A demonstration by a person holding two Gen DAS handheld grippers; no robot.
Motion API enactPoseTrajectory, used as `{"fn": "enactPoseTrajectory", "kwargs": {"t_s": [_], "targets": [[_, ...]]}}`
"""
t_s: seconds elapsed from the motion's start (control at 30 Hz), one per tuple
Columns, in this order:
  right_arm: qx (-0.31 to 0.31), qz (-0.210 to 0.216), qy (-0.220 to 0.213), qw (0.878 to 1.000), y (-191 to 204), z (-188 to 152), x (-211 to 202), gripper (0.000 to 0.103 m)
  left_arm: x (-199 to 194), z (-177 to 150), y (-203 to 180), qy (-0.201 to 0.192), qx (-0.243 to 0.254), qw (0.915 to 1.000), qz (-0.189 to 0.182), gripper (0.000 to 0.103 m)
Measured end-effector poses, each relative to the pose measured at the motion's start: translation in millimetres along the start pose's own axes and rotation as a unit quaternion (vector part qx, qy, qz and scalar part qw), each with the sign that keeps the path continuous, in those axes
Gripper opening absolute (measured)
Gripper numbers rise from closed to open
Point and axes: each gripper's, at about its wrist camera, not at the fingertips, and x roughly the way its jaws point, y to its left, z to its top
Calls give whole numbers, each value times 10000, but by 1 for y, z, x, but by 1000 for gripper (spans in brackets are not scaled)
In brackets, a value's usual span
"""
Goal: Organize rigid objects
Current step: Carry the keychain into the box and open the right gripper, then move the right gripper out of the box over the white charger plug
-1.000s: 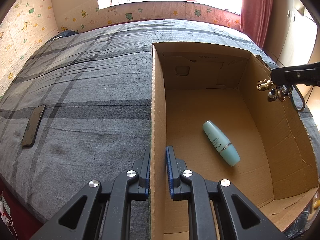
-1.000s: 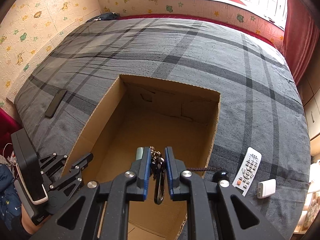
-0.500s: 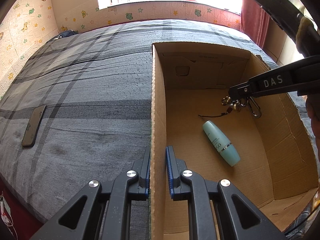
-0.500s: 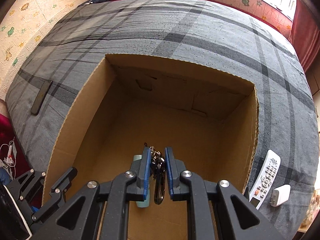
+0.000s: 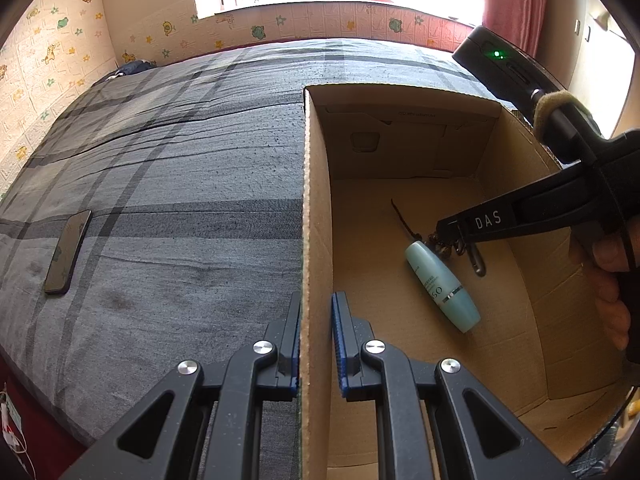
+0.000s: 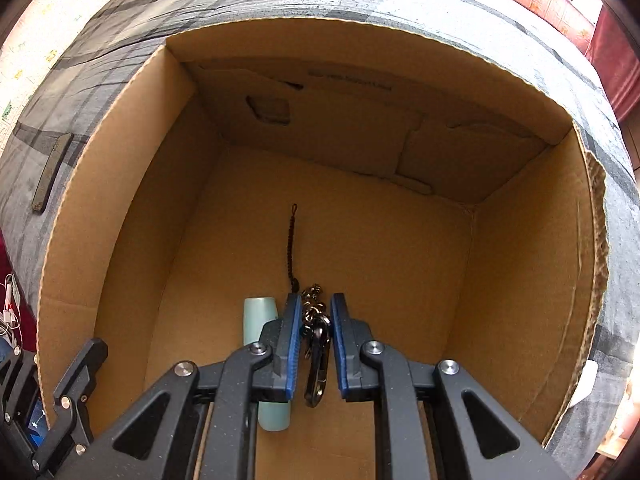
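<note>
1. Since a second ago the right gripper [image 6: 316, 334] has sunk from above the rim deep into the box [image 5: 316, 208], carrying the keys [image 6: 316, 332].
2. Its jaws are nearly shut on the keys; the cord already trails on the floor toward 12 o'clock.
3. The keys hang just above the floor, the bottle [image 6: 264, 360] just beside at 9 o'clock, its long axis parallel to the fingers.
4. The left gripper [image 5: 316, 344] is clamped on the box wall.
5. Release looks next; the right hand is nearer.
</note>
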Motion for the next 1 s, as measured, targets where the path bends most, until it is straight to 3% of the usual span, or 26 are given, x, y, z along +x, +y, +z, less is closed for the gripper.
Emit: {"fn": "enactPoseTrajectory", "kwargs": {"t_s": [0.07, 0.1, 0.13, 0.27, 0.33, 0.43, 0.63, 1.0], "targets": [[34, 48, -45, 10000, -1, 1, -1, 32, 0, 0, 0, -1, -2, 10000, 2, 14], [66, 53, -93, 9999, -3, 2, -3, 53, 0, 0, 0, 1, -6, 10000, -4, 14], [103, 61, -161, 9998, -4, 1, -5, 61, 0, 0, 0, 2, -11, 10000, -5, 14], [89, 139, -299, 9994, -5, 1, -15, 66, 0, 0, 0, 3, -8, 10000, -2, 14], [74, 126, -427, 9990, -5, -2, -23, 81, -1, 0, 1, 3, -11, 10000, -7, 14], [38, 229, -513, 9984, 0, -4, -30, 92, -1, 0, 1, 1, -7, 10000, -1, 14], [-11, 179, -759, 9970, 8, -10, -45, 103, -1, 0, 1, 6, -20, 10000, -11, 14], [99, 28, -1235, 9923, 11, -14, -90, 103, -2, 1, 1, 10, -8, 10000, -5, 14]]}}
